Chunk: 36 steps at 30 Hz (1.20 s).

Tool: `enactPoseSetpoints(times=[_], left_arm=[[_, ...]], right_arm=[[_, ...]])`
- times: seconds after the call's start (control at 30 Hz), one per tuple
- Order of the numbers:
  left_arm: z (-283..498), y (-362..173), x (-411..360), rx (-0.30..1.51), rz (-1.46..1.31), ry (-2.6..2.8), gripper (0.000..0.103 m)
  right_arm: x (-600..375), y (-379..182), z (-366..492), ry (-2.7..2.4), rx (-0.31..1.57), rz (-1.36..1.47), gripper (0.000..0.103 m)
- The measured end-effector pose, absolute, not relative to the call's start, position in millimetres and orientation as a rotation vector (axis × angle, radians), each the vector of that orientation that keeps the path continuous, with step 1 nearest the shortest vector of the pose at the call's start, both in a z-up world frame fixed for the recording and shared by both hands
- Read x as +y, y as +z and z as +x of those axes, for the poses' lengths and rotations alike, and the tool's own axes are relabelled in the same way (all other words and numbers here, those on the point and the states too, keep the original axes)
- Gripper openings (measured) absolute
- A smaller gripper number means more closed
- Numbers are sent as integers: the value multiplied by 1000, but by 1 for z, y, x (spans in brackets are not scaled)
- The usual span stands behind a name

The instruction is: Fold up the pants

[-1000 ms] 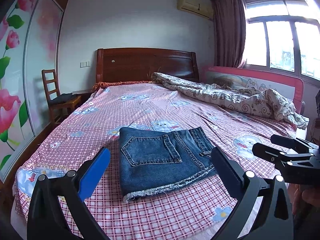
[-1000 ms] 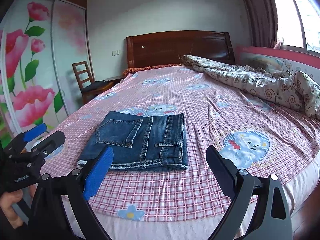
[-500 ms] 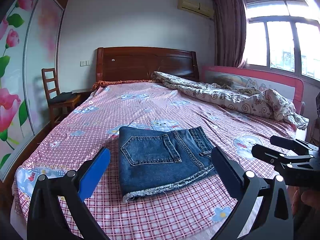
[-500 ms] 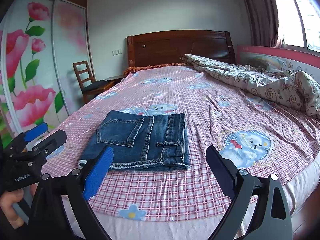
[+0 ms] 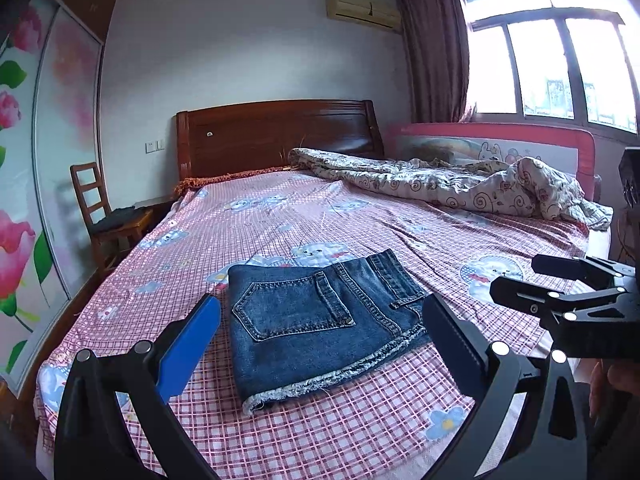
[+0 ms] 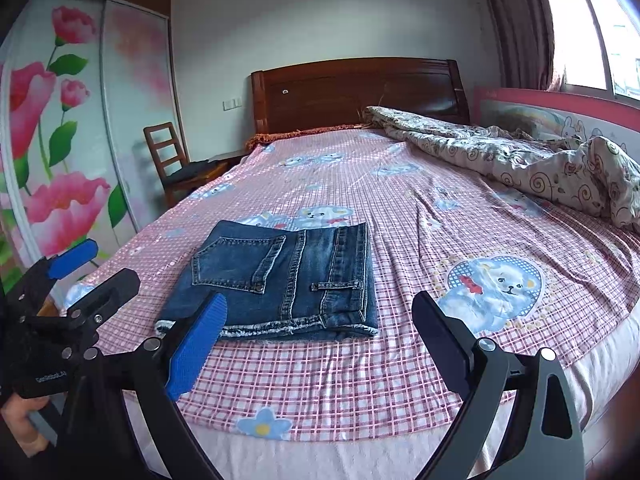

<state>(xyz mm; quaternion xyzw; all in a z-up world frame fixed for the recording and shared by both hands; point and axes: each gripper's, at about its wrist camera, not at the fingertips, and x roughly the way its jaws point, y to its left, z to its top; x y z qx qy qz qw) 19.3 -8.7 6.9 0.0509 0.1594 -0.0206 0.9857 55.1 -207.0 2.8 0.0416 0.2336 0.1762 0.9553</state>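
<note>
- Left wrist view: the left gripper [image 5: 320, 320] is seen with its jaws spread wide and nothing between them; it is held in the air above the near edge of the bed [image 5: 320, 432].
- The folded denim pants [image 5: 316, 320] are seen lying flat on the pink checked sheet, just ahead of the left gripper and framed between its two fingers, with a back pocket facing up and the frayed hem nearest the claw.
- To the right of the left gripper, the right gripper [image 5: 516, 280] is visible, held by a hand [image 5: 616, 384] at the frame edge.
- Right wrist view: the right gripper [image 6: 320, 324] is likewise spread apart and empty, apart from the cloth.
- The pants [image 6: 280, 276] are found ahead of it and slightly to its left, untouched by either finger.
- The left gripper [image 6: 94, 266] is seen to the left of the right one, gripped by a hand [image 6: 22, 424].
- A crumpled quilt [image 6: 520, 160] is seen far ahead and to the right, and a wooden chair [image 6: 172, 160] far ahead to the left, beside the bed.
</note>
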Motion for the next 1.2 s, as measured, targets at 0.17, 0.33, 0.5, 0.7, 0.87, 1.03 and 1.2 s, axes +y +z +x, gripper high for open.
enactPoseSetpoints(times=[0.17,0.33,0.5,0.7,0.87,1.03,1.2], left_arm=[[20,8,-15,323,153,-38,101],[19,9,-11,329,117,-36,101],[20,9,-8,334,102,-31,101],[23,7,1,349,59,-20,101],[24,6,9,355,19,-6,101],[28,5,13,371,9,10,101],[36,1,9,428,20,-27,101]], right_arm=[[-206,2,56,360,482,89,93],[-206,3,55,358,481,88,93],[-206,4,54,361,482,91,93],[-206,3,55,364,484,91,93],[-206,3,54,365,487,90,93],[-206,3,55,363,492,86,93],[-203,3,55,361,499,75,93]])
